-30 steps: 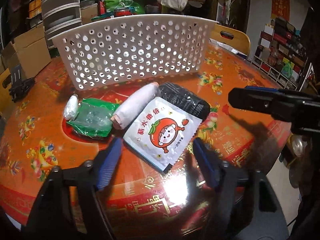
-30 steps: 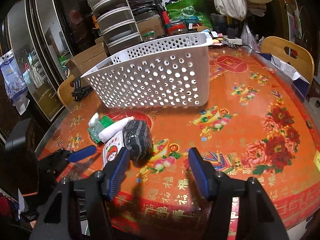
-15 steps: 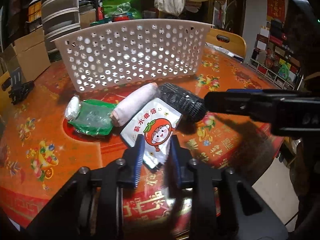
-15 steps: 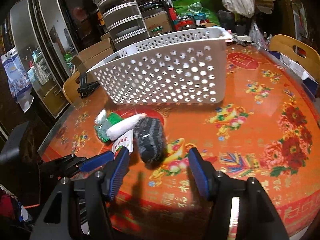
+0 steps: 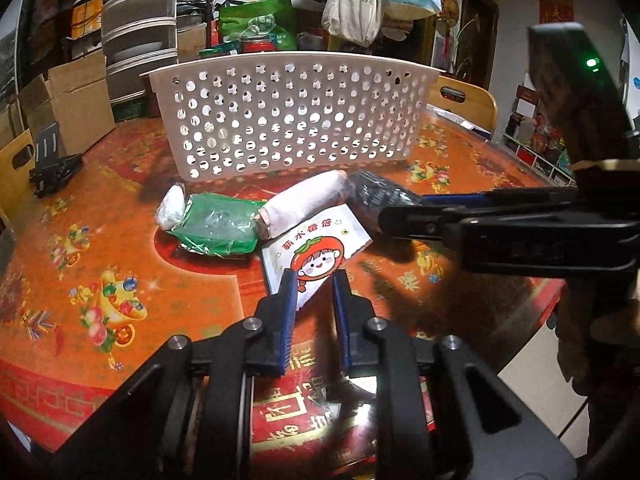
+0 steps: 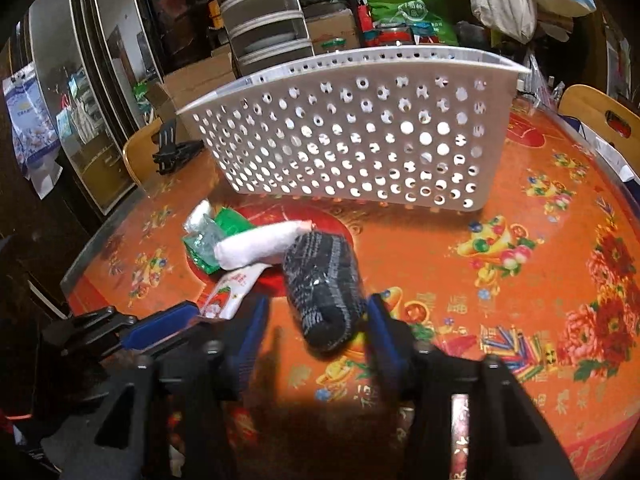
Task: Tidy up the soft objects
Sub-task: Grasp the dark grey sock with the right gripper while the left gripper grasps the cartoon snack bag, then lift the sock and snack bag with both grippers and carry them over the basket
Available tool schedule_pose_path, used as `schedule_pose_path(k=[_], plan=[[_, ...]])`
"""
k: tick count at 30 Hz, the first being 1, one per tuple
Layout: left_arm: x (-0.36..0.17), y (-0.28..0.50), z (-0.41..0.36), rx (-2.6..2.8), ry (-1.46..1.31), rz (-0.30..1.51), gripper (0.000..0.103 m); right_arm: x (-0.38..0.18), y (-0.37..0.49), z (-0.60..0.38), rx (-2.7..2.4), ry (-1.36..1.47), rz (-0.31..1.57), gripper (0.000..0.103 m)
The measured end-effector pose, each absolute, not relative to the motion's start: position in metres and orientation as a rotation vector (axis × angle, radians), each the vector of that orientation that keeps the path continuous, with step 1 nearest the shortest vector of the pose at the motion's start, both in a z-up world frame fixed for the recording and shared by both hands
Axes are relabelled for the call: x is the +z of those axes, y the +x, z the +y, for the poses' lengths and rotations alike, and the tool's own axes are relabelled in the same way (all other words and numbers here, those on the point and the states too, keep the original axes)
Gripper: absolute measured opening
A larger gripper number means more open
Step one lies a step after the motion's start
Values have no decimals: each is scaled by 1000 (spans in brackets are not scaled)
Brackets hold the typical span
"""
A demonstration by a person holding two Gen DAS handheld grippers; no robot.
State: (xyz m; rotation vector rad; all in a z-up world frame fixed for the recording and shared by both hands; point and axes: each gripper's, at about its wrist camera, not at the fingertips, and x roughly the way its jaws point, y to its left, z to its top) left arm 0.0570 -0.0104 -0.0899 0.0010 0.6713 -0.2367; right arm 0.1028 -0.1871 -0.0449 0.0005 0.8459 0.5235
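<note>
Four soft objects lie in front of a white perforated basket (image 5: 292, 120): a white packet with a tomato cartoon (image 5: 314, 250), a pink-white roll (image 5: 304, 202), a green plastic pack (image 5: 216, 224) and a black rolled sock (image 6: 322, 286). My left gripper (image 5: 314, 284) is shut on the near corner of the tomato packet. My right gripper (image 6: 316, 314) is open, its jaws on either side of the black sock's near end. The basket also shows in the right wrist view (image 6: 360, 140).
The round table (image 6: 520, 280) has a red-orange patterned top. A black clip stand (image 5: 50, 164) sits at its left edge. Cardboard boxes (image 5: 68, 104), stacked bins and bags crowd behind the basket. A wooden chair (image 5: 466, 100) stands at the back right.
My left gripper went from wide open to shut on the tomato packet's corner. My right gripper moved forward and left until its open jaws straddle the black sock.
</note>
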Motion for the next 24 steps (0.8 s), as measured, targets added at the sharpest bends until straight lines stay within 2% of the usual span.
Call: schedule_pose_path(k=[2,6,14,24], plan=[[-89,56,-10,-247,-4,664,14,-47,104,-187,525,-5,852,35],[-82,53,-8,-256,-14,640,9,-44,100,-190,523,-7,833,32],[-65,51,-6,-267,-23,606,2,-33,93,-196,533,-5,800,31],[-50,45,-2,-270,-38,582,1,-20,83,-202,531,-16,769,29]])
